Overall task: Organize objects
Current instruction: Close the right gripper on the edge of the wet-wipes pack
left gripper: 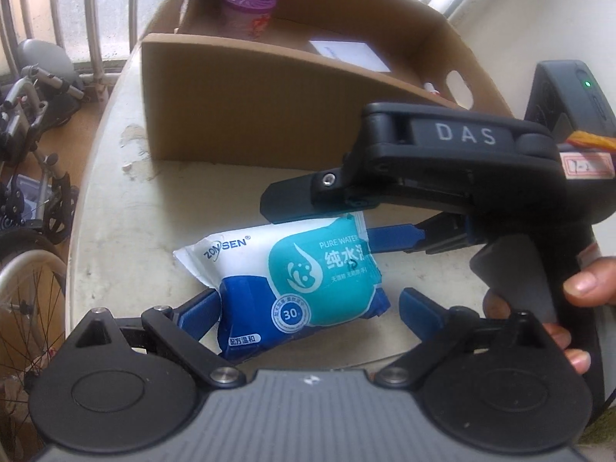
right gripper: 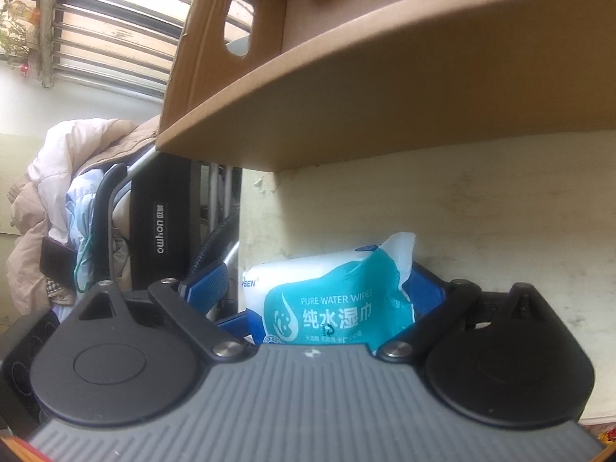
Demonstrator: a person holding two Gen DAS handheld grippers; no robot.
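Purple-lidded jar [left gripper: 246, 11] already sits in the brown cardboard box [left gripper: 246, 123]. The white-and-teal wipes pack [left gripper: 292, 281] isn't in yet, lying between the left gripper [left gripper: 308, 308]'s spread jaws on the worktop [left gripper: 115, 211]; right gripper [right gripper: 315, 292] jaws pinch its end.

The cardboard box [left gripper: 246, 115] walls off the table's [left gripper: 115, 231] far side, leaving only a bare strip in front. The wipes pack [left gripper: 292, 281] and right gripper [left gripper: 319, 227] fill that strip's middle; to the left, bare tabletop seems passable up to the edge.
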